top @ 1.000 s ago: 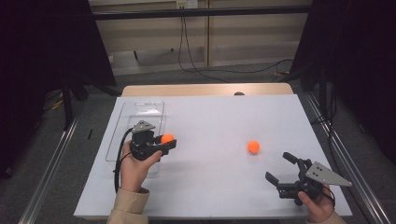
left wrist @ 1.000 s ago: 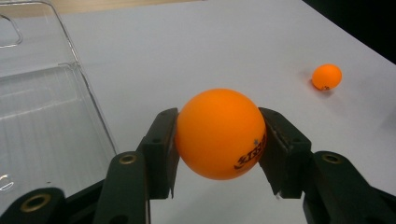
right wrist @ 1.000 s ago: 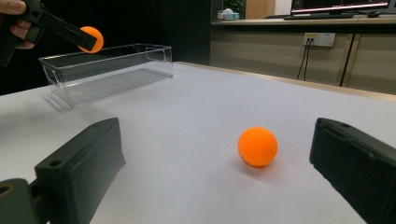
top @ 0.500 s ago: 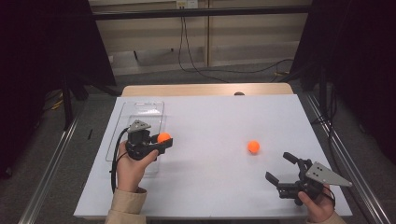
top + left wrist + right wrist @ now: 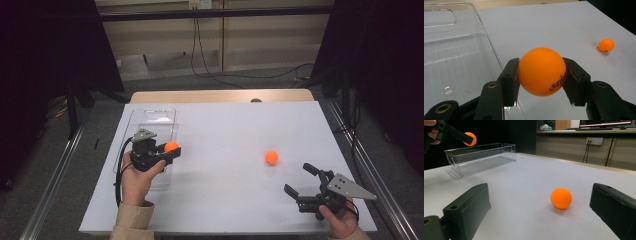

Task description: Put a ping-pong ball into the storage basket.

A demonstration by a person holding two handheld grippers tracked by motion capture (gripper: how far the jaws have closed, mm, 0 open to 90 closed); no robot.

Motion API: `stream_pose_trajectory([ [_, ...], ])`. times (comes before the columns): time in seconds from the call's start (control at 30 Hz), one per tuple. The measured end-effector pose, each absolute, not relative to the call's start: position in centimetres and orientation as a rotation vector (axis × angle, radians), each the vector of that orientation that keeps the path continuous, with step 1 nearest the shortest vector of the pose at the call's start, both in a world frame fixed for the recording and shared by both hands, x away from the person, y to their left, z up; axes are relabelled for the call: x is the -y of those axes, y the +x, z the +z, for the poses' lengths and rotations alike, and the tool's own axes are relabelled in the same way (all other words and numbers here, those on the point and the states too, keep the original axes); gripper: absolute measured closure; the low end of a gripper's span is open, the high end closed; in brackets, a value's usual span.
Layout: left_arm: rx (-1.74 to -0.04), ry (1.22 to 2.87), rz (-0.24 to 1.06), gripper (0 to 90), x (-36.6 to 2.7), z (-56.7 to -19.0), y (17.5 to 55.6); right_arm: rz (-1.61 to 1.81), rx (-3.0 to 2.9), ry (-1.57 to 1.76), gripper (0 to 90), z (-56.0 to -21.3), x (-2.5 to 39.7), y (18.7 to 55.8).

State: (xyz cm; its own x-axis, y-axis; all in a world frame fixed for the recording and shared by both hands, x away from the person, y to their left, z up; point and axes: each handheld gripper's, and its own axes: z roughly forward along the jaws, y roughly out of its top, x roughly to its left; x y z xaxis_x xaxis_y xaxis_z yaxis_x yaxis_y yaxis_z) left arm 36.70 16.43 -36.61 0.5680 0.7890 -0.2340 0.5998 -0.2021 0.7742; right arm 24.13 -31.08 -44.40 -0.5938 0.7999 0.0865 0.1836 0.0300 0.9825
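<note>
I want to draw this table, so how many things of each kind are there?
Small round orange plastic balls: 2, one held in the left claw and one lying on the white table.
Clear rectangular plastic bin: 1.
Total: 3.

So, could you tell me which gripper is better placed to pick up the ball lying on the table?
The right. The right gripper is open and points at the loose ball, which lies between its jaws' line of sight. The left gripper is shut on another ball beside the clear tray.
</note>
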Motion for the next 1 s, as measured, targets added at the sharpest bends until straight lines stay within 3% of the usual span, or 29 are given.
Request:
stream_pose_trajectory([
  [1.0, -1.157, 1.888, 0.311, 51.0, -17.8, -36.4, 36.7, 1.602, -1.814, 0.993, 2.7, -44.4, 31.0, 24.1],
])
